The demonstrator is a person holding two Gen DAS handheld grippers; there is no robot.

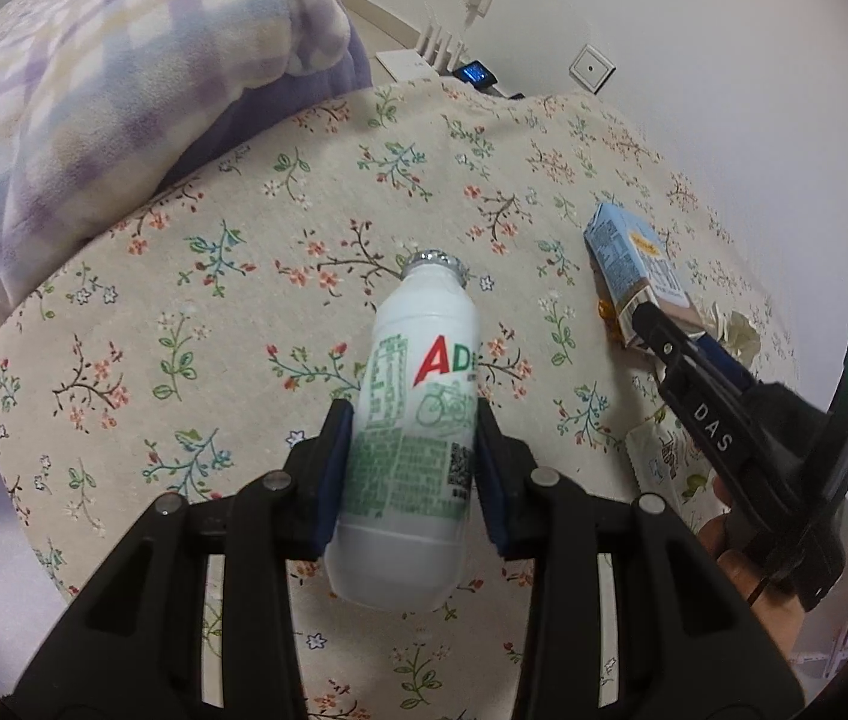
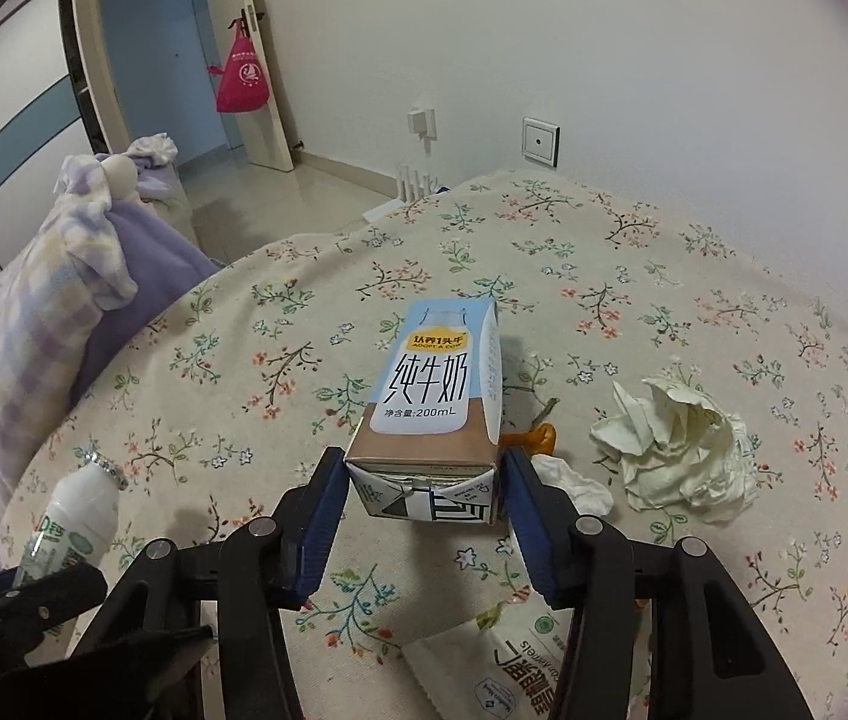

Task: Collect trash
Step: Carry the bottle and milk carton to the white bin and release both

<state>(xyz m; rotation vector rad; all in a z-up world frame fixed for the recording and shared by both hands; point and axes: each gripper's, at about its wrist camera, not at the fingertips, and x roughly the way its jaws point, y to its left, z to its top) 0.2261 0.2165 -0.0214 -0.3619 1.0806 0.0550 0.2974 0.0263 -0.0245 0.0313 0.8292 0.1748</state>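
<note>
Left gripper [image 1: 414, 450] pinches white bottle [image 1: 417, 396] by its label, cap toward 12 o'clock, lifted above floral bedspread [image 1: 183, 300]. Right gripper [image 2: 424, 486] brackets milk carton [image 2: 433, 396], pads at its bottom end; whether they press it, can't tell. Crumpled tissue [image 2: 682, 450] at 3 o'clock of carton; snack wrapper [image 2: 502, 660] at 6.

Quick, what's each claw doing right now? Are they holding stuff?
Left gripper: shut on the white bottle.
Right gripper: shut on the milk carton.
</note>
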